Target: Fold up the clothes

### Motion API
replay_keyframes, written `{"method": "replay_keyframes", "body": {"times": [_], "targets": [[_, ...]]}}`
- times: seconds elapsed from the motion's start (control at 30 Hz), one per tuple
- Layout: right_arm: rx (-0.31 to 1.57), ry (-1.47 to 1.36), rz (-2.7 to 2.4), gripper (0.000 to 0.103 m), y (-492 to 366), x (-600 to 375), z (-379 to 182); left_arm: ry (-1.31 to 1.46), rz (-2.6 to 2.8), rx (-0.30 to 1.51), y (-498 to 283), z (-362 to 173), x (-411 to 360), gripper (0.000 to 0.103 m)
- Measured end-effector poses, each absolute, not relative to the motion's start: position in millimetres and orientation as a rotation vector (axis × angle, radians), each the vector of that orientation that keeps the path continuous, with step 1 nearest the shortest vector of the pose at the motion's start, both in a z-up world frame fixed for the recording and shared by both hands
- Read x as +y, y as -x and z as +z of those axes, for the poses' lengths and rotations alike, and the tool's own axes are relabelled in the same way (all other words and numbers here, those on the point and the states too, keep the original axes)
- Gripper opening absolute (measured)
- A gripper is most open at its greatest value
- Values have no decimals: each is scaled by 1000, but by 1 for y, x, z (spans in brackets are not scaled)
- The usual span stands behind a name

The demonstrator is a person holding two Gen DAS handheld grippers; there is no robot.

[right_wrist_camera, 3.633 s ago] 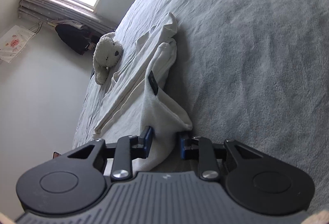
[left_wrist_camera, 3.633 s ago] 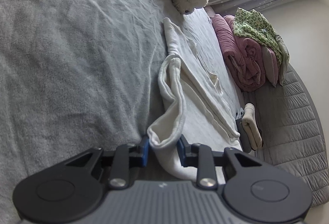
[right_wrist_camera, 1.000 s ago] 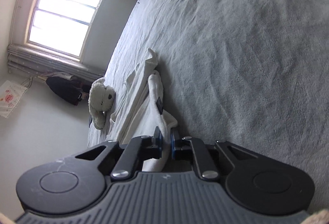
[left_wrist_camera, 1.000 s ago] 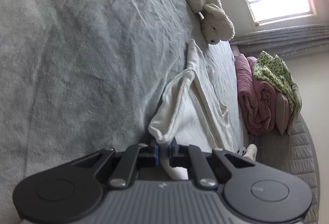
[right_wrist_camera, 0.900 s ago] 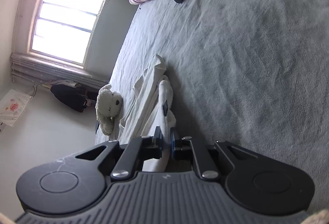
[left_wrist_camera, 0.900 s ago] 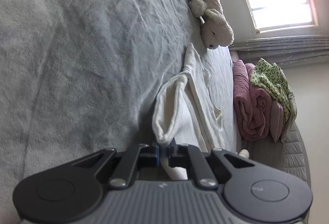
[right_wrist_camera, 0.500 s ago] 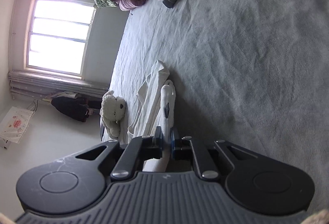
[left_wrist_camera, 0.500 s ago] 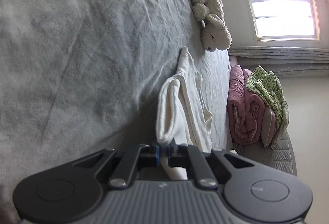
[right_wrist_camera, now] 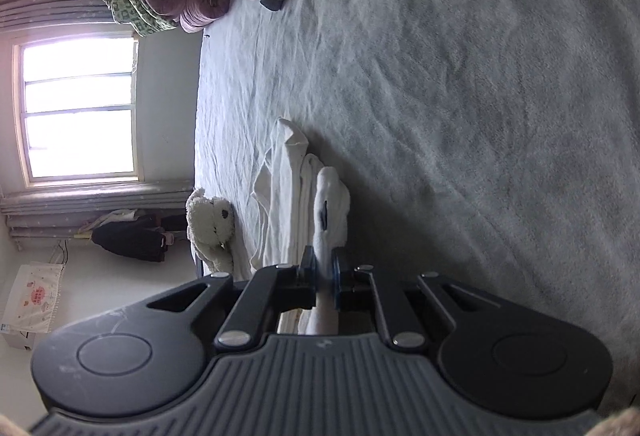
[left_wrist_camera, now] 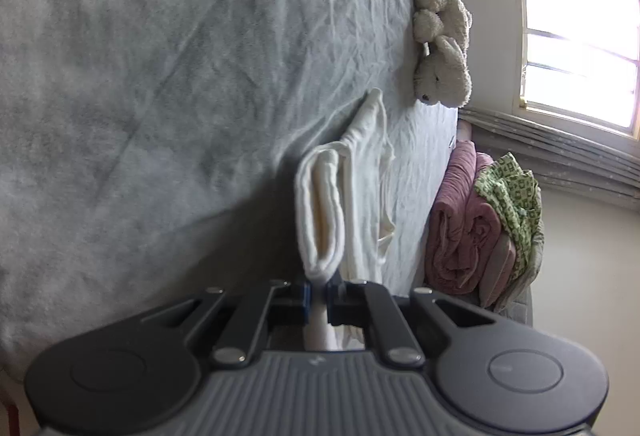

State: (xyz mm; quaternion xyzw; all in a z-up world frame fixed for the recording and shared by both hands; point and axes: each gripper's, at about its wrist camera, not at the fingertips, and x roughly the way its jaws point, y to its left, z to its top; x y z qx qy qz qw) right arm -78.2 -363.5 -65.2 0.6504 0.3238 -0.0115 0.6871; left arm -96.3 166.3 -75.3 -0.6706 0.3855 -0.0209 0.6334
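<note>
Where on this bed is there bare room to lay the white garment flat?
The widest bare stretch of grey bedspread lies beside the white garment, on the side away from the plush toy. It is crowded toward the window wall, where the folded bedding pile sits by the bed's edge.

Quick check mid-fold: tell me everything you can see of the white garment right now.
The white garment is cream-white, soft, knit-looking cloth, bunched into long folds on the grey bedspread. Its near edge is doubled over and pinched in the shut jaws of both the left gripper and the right gripper. A small dark tag shows in the right wrist view. The far end tapers toward the plush toy without touching it.
</note>
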Motion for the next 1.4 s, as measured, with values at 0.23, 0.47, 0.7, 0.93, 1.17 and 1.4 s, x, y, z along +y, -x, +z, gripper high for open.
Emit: {"method": "replay_keyframes", "body": {"times": [0.23,0.47,0.7,0.93,1.17,1.4], "targets": [[693,-1476,-45,11,41,-360,-47,1603,-47,829,61,-58,164,7],[675,-1461,-79,11,-6,-356,-35,1613,-27,788,19,-43,160,7],[675,-1440,-114,11,-60,-351,-40,1600,34,769,-31,-44,154,7],[685,-1383,-94,11,-106,-346,-66,1539,87,756,-82,-73,150,8],[700,-1323,-46,14,-123,-345,-101,1452,65,779,-98,-110,154,10],[661,-1321,-9,27,-109,-349,-96,1389,31,695,-91,-96,149,30]]}}
